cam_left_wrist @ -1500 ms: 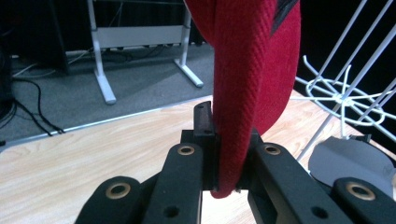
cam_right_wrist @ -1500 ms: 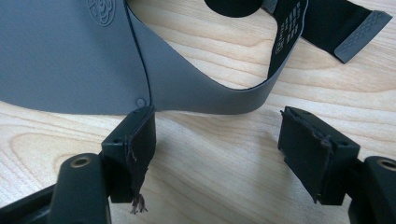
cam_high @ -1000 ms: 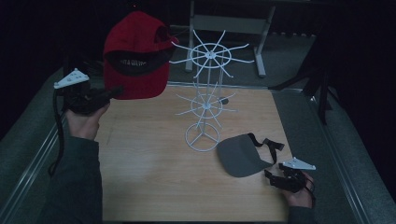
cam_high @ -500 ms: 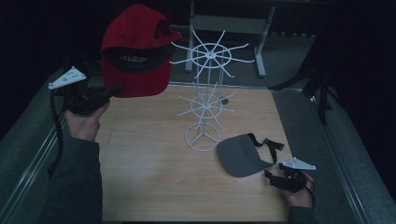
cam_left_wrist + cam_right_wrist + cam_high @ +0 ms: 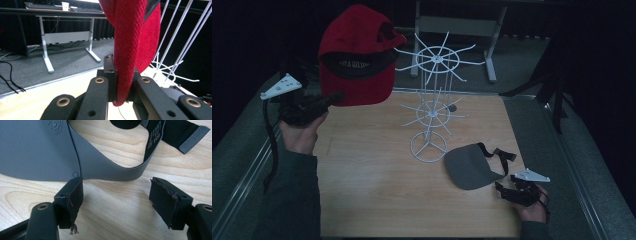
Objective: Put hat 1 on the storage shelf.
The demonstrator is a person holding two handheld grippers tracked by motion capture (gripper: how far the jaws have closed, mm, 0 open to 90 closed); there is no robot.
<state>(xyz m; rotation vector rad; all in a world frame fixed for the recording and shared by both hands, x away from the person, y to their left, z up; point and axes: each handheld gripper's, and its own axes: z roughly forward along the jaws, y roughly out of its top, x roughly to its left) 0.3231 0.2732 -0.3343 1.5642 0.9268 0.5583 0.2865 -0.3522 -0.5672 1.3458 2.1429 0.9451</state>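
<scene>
While the left hand-held gripper (image 5: pixel 329 98) is clamped on the edge of the red cap (image 5: pixel 357 55), it holds that cap in the air above the far left part of the wooden surface (image 5: pixel 372 190), just beside the white wire rack (image 5: pixel 432 107). Near the front right corner, the right hand-held gripper (image 5: pixel 504 192) rests with its jaws apart, just beside the grey visor (image 5: pixel 472 165) lying flat near the rack's base.

cap (image 5: pixel 357 55) left of rack (image 5: pixel 432 107), visor (image 5: pixel 472 165) right
</scene>
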